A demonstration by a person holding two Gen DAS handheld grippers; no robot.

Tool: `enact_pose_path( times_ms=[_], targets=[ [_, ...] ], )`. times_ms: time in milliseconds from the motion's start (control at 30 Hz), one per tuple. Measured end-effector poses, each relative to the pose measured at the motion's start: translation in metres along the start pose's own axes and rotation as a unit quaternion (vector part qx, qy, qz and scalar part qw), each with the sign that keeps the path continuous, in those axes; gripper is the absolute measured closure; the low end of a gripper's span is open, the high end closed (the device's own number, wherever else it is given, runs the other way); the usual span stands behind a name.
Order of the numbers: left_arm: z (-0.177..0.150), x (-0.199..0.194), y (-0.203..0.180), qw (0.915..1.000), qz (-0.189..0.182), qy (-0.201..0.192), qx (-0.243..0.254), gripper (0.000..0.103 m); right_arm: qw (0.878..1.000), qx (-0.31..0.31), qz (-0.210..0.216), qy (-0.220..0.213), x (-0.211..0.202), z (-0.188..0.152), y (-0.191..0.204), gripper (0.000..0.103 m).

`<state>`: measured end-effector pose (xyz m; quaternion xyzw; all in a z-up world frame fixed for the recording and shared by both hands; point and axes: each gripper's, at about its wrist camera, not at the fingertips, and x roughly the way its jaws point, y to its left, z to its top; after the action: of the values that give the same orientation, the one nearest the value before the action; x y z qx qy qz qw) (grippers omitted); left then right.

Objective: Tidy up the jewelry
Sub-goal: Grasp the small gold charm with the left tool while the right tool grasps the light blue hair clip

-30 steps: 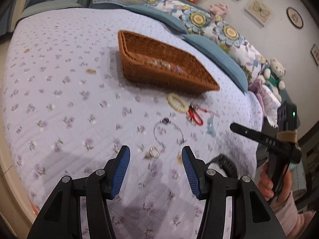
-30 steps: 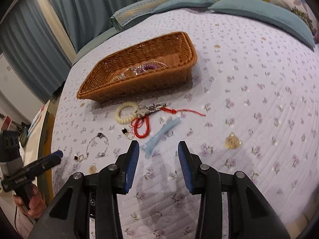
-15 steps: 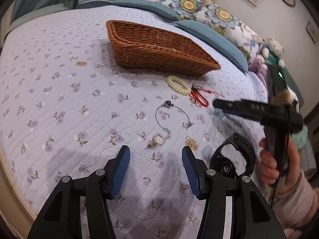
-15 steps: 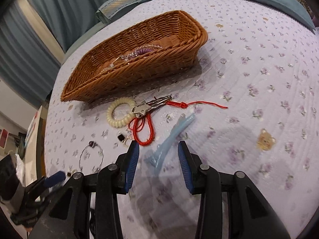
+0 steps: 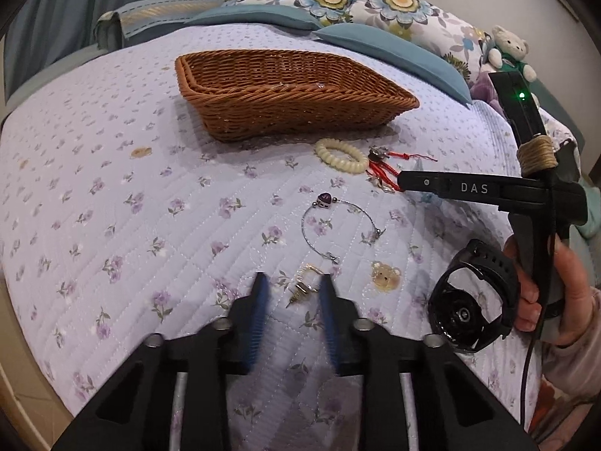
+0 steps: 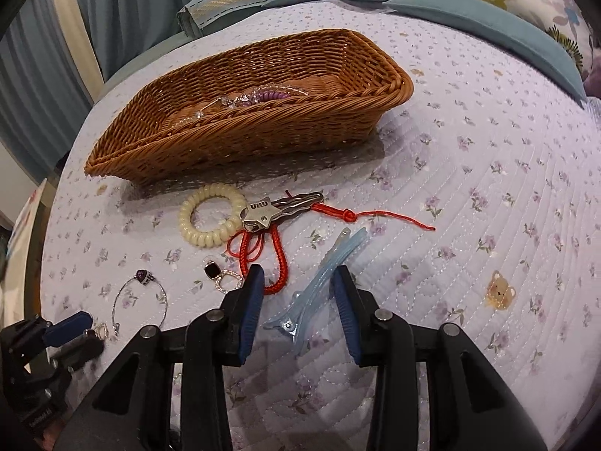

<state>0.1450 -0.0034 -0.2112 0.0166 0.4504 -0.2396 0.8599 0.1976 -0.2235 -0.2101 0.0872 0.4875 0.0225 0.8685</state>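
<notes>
**Both grippers closing over items on the bedspread**

The left gripper (image 5: 292, 285) points down at the quilt (image 5: 112, 195); its jaws are closing around a small gold earring (image 5: 305, 285), pads apparently not yet touching it. The right gripper (image 6: 296, 282) is closing around a pale blue hair clip (image 6: 319, 282), which lies flat between pads still apart from it. The wicker basket (image 6: 263, 139) stands beyond, holding purple beads (image 6: 272, 95). A cream coil bracelet (image 6: 210, 216) lies just before the basket.

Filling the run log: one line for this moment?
left gripper jaws closing around gold earring | right gripper jaws closing around blue hair clip
</notes>
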Motion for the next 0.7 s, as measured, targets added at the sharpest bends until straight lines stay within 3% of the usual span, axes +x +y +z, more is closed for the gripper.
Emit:
enact_pose_path(
  times_ms=[133,200,233,333,500,700],
  targets=[
    [0.0,0.0,-0.002,1.0,0.003,-0.001,0.004,0.081,1.0,-0.007,-0.006,0.001,-0.004,-0.002,-0.005,0.09],
    [-0.001,0.0,-0.005,1.0,0.005,-0.003,0.006,0.084,1.0,-0.006,0.0,0.002,-0.008,-0.005,-0.011,0.09],
    [-0.001,0.001,-0.007,1.0,0.004,-0.003,0.007,0.093,1.0,-0.005,0.003,0.002,-0.01,-0.007,-0.013,0.09],
    [-0.003,0.0,-0.012,0.9999,0.007,-0.006,0.01,0.093,1.0,-0.01,0.007,-0.002,-0.019,-0.013,-0.019,0.09],
    [-0.002,-0.006,-0.015,0.9999,0.004,-0.014,0.003,0.093,0.998,-0.022,0.049,-0.025,-0.038,-0.021,-0.023,0.09],
    [0.007,-0.023,-0.02,0.9989,-0.012,-0.044,-0.006,0.093,0.996,-0.043,0.066,-0.05,-0.066,-0.024,-0.019,0.09]
  ],
)
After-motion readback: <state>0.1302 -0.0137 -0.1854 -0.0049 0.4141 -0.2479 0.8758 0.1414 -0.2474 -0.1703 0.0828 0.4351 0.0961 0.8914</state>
